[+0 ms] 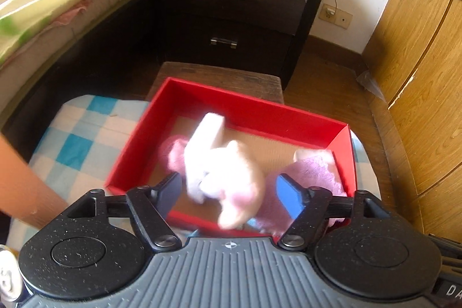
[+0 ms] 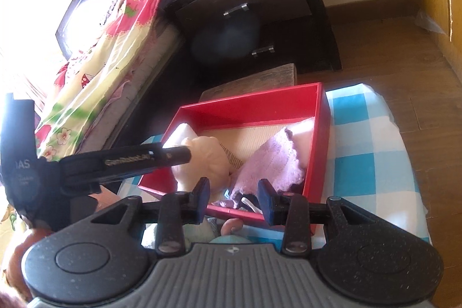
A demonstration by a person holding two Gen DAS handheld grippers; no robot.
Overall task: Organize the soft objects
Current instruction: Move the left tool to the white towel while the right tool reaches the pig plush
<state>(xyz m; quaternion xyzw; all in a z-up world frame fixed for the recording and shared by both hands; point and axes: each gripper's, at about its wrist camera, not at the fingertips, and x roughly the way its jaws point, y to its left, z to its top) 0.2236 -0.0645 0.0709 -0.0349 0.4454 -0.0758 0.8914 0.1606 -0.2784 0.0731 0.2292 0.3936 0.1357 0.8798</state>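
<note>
While my left gripper (image 1: pixel 228 192) hangs over the near wall of the red box (image 1: pixel 248 108), its jaws stand wide apart with the white plush toy (image 1: pixel 225 172) blurred between them; neither pad touches it, so I judge it freed and dropping into the box. A purple soft item (image 1: pixel 314 172) already lies inside, against the box's right wall, and something pink (image 1: pixel 173 155) peeks out behind the white toy on the box's left side.

From the right wrist view, my right gripper (image 2: pixel 234 194) sits just outside the near wall of the box, jaws parted a modest way with nothing between them. Below that gripper, outside the box, I can make out a pale blue soft thing (image 2: pixel 202 230) and a small pinkish shape, too hidden to name. I reckon at least that item is left to put away, so the task looks well along but unfinished.

Room inside the box is fair: bare cardboard floor (image 1: pixel 277 146) shows towards its far wall. The checked cloth (image 2: pixel 363 140) gives open space to the right of the box; to its left the bed edge (image 2: pixel 95 94) stands near, and the left gripper's body crosses the box's left corner in the right wrist view, so my two tools are close there.
</note>
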